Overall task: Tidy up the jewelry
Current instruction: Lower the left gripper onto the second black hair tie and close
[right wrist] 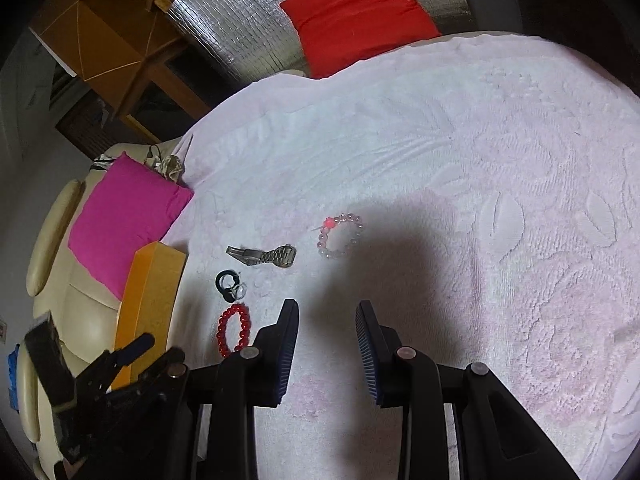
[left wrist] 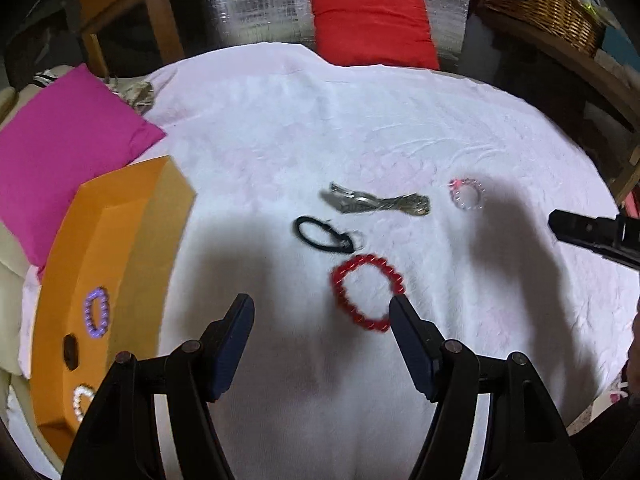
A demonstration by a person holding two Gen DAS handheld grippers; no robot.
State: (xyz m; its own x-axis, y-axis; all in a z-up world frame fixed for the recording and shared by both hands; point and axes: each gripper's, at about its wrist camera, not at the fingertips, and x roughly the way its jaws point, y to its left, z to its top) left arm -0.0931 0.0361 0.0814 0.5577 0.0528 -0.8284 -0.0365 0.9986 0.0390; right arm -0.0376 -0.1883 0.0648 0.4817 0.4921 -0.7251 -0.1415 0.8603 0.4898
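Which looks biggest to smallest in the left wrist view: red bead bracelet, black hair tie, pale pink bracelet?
1. Red bead bracelet, though it lies nearest the camera.
2. Black hair tie.
3. Pale pink bracelet, farthest away, so its true size may be closer to the others.

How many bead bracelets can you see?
4. A red one and a pink one lie on the white cloth; a purple one and a white one sit in the orange box. The box may hide more.
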